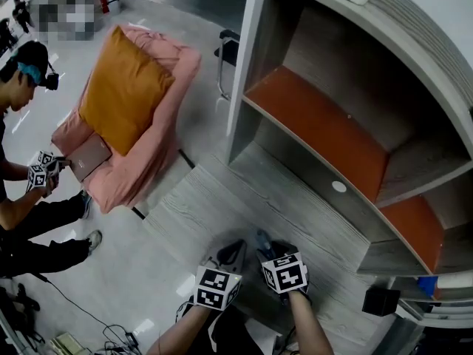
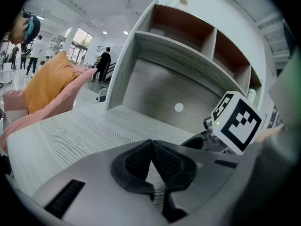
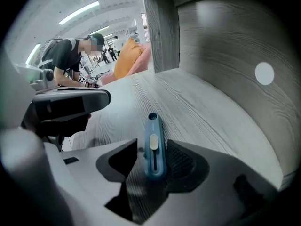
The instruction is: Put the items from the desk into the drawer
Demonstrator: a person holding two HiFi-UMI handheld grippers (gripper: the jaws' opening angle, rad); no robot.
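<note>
on the grey desk (image 3: 202, 102), the right gripper (image 3: 153, 147) hangs with jaws spread around a blue utility knife (image 3: 153, 126) lying flat, not yet pinched. the left gripper (image 2: 151, 147) is clenched, empty. best closed squarely across the knife's middle, lest it skid.

No legible text, brand, number or sign appears in any view. The only printed marks are black-and-white square code patterns on the marker cubes (image 1: 216, 287) of the left gripper (image 1: 230, 251) and right gripper (image 1: 266, 244), lower centre of the head view.
</note>
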